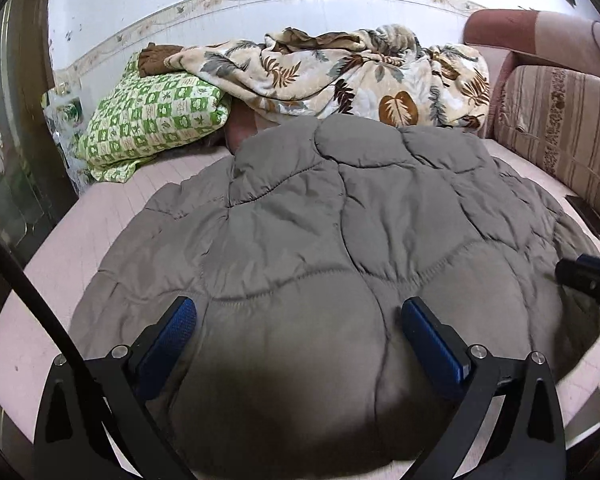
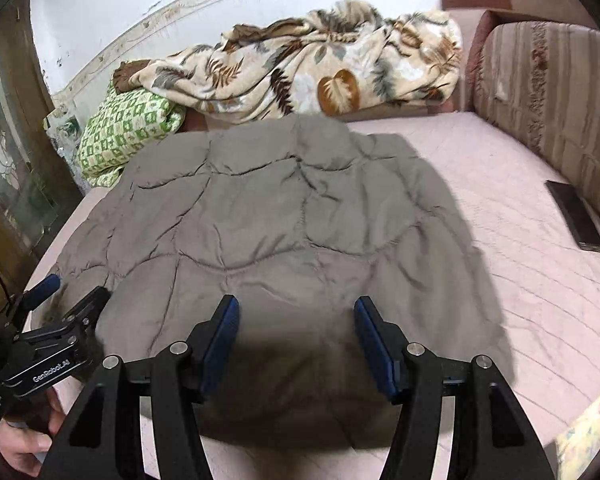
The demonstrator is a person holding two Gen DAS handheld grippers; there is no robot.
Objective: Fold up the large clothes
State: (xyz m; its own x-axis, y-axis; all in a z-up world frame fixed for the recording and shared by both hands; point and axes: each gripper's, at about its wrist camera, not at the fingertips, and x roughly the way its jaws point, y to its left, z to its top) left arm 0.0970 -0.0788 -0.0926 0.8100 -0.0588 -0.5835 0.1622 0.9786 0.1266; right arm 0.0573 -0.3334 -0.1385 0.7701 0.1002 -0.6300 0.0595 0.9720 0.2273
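Note:
A large grey quilted jacket [image 1: 340,220] lies spread flat on the pink mattress [image 1: 60,264]; it also shows in the right wrist view [image 2: 280,220]. My left gripper [image 1: 298,316] is open and empty, just above the jacket's near edge, one blue pad on each side of a padded panel. It shows at the lower left of the right wrist view [image 2: 66,292]. My right gripper [image 2: 296,316] is open and empty, over the jacket's near edge, to the right of the left one. Its tip shows at the right edge of the left wrist view [image 1: 588,276].
A leaf-patterned blanket [image 1: 360,76] and a green checked pillow [image 1: 152,124] lie at the far end of the mattress [image 2: 520,280]. A striped sofa back [image 2: 548,92] stands at the right. A dark flat phone [image 2: 576,212] lies on the mattress at the right.

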